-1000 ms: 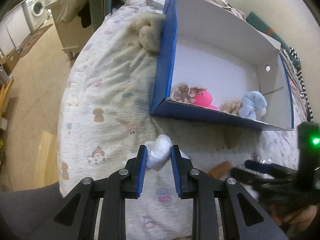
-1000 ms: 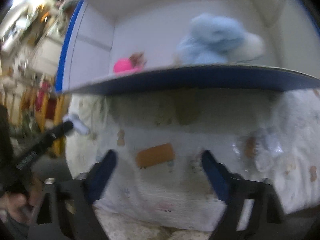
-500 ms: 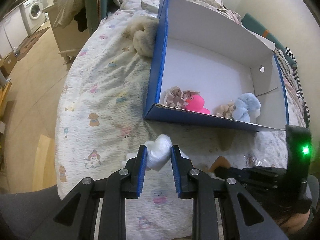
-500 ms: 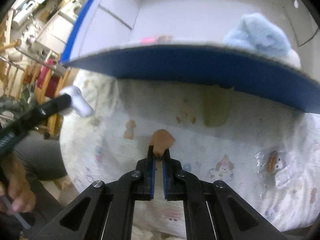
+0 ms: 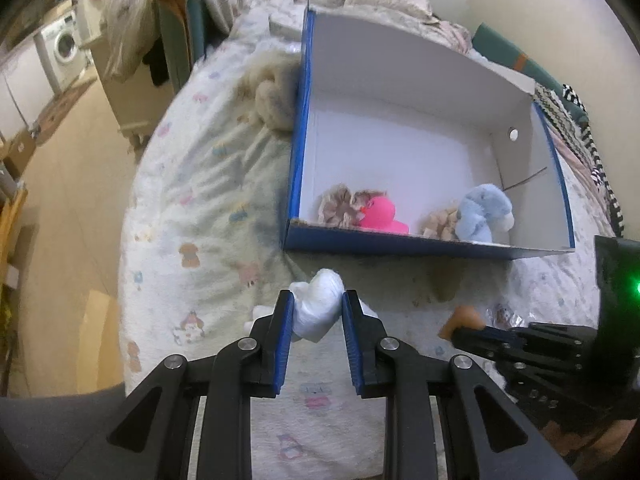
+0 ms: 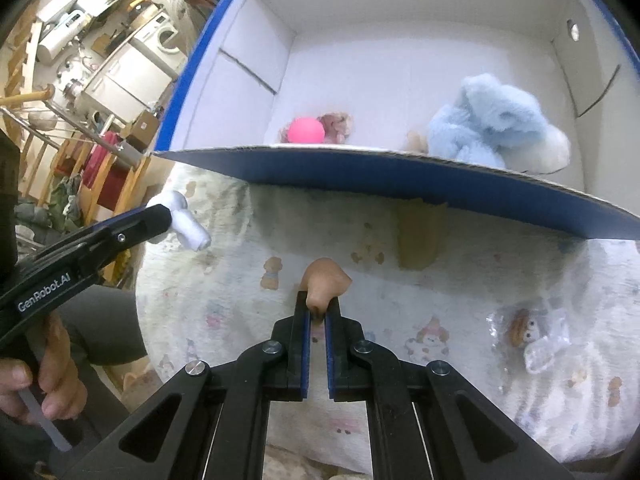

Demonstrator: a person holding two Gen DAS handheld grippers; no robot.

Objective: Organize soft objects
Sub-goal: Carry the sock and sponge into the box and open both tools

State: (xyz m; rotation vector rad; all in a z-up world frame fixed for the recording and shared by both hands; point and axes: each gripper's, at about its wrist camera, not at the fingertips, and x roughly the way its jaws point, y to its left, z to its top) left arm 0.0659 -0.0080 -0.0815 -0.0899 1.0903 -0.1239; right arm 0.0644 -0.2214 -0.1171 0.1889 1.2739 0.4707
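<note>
Two handheld grippers work over a bed covered with a cartoon-print blanket [image 5: 208, 208], in front of a blue-walled cardboard box [image 5: 298, 148] with a white interior. The left gripper [image 5: 316, 312] has its jaws clamped narrowly on a white soft toy [image 5: 318, 308], which bulges out above the blue pads. The right gripper [image 6: 318, 312] has its jaws pinched almost together on a small tan soft piece [image 6: 324, 280], whose rounded end sticks out past the fingertips, above the blanket. Inside the box, along its near wall, lie a beige ruffled piece [image 5: 340, 210], a pink duck [image 5: 382, 216], a second tan plush [image 5: 442, 224] and a light-blue plush animal [image 5: 484, 212]. A small toy in a clear plastic wrapper [image 6: 530, 330] rests on the blanket to the right of the right gripper. A cream plush [image 5: 274, 100] sits against the box's outer left wall.
</note>
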